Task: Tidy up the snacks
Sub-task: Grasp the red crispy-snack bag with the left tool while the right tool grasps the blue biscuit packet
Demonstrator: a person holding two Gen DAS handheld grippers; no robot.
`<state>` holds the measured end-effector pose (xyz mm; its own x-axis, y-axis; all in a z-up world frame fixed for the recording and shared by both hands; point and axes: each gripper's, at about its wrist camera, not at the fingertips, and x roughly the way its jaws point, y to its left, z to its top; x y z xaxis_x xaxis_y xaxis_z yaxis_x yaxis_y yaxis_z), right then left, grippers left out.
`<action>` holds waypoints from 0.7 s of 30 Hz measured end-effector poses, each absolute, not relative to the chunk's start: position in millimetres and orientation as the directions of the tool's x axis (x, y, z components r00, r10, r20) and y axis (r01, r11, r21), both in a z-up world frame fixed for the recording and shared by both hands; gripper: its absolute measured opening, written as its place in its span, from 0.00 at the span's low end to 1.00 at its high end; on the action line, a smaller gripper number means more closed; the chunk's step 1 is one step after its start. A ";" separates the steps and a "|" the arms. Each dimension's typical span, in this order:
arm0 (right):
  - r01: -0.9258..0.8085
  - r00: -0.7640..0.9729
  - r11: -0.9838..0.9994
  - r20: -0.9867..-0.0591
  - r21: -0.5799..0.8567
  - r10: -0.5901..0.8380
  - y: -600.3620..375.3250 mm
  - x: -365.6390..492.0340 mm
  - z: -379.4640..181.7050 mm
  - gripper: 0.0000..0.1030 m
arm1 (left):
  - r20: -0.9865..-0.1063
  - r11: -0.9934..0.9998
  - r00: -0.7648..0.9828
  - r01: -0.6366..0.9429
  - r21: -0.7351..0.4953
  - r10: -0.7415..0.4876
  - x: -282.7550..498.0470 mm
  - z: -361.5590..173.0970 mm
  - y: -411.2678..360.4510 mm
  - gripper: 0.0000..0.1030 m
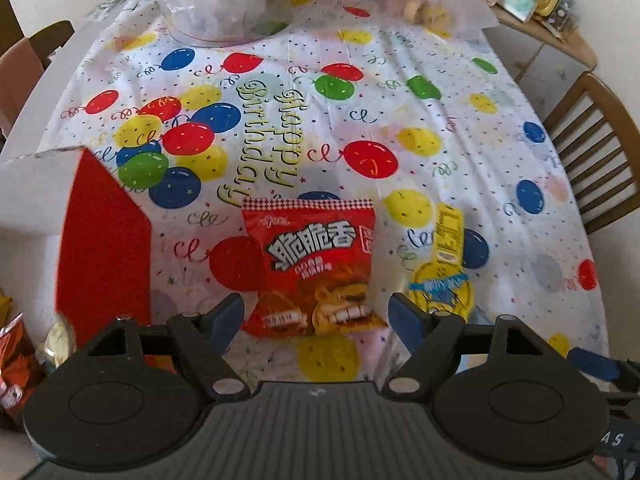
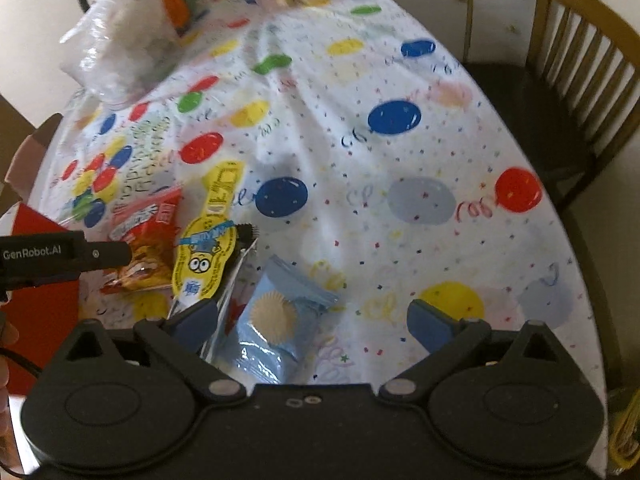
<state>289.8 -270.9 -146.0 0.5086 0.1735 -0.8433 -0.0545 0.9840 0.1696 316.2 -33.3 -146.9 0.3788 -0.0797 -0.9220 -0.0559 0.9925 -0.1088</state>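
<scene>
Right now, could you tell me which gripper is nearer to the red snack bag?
Left. The left gripper is open with its fingers either side of the red snack bag. The right gripper sits farther right, over the blue packet.

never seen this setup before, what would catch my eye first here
The balloon-printed Happy Birthday tablecloth fills both views. On it, a red crinkly snack bag lies between the open left gripper fingers, and a light blue foil packet sits just ahead of the open right gripper.
</scene>
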 end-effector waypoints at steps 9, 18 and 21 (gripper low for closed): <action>-0.024 0.475 0.995 -0.875 0.096 0.096 -250.5 308.8 -172.4 0.92 | -0.938 0.996 0.342 -0.038 -0.080 -0.062 334.0 -170.6 -42.0 0.77; -0.001 0.509 0.999 -0.860 0.047 0.040 -236.5 309.2 -176.2 0.82 | -0.948 0.996 0.315 -0.065 -0.065 -0.041 343.3 -185.0 -41.5 0.77; -0.013 0.527 1.000 -0.850 0.017 0.022 -234.1 305.1 -177.9 0.77 | -0.952 0.997 0.306 -0.053 -0.048 -0.030 343.4 -189.1 -43.6 0.77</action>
